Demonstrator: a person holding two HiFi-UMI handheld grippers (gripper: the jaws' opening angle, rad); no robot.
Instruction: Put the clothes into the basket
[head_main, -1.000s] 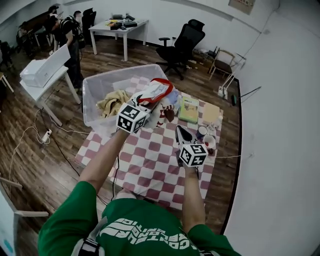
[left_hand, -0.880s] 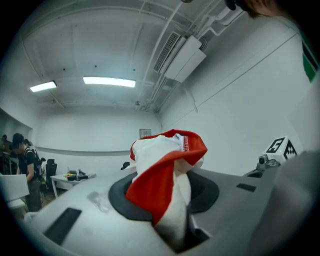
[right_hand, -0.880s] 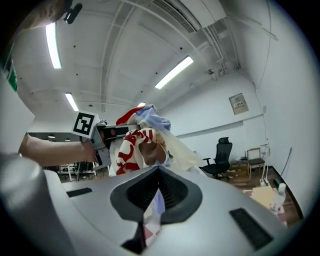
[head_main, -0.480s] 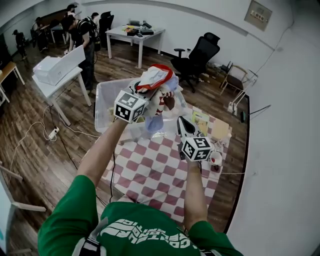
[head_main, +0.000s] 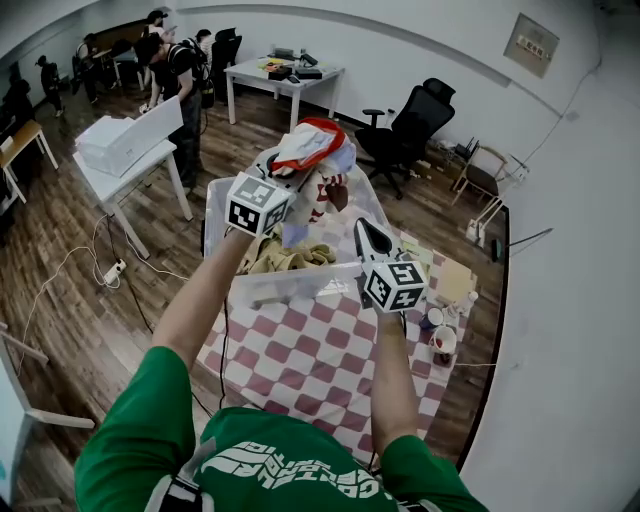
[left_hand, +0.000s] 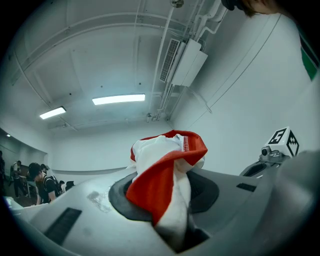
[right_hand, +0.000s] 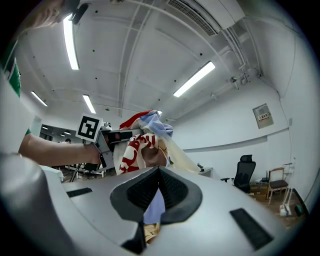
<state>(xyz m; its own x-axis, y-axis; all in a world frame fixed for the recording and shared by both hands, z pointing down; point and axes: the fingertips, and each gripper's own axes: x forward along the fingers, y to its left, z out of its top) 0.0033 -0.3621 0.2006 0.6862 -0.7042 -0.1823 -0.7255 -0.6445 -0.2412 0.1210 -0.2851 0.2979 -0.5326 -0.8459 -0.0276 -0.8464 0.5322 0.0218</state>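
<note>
Head view showed the left gripper (head_main: 281, 190) clamped on a bundle of clothes (head_main: 312, 160), held high over the basket (head_main: 300, 287). The right gripper (head_main: 362, 230) was closed on nothing, near the bundle. I judged the risk to be a release from that height, leaving loose ends draped over the rim. Nothing blocked the drop. Cups (head_main: 443, 340) stood well apart on the table (head_main: 300, 355).

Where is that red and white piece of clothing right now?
In the head view, upper middle, the red and white garment is clamped in the left hand-held gripper, held up over the clear basket on the checkered table.
</note>
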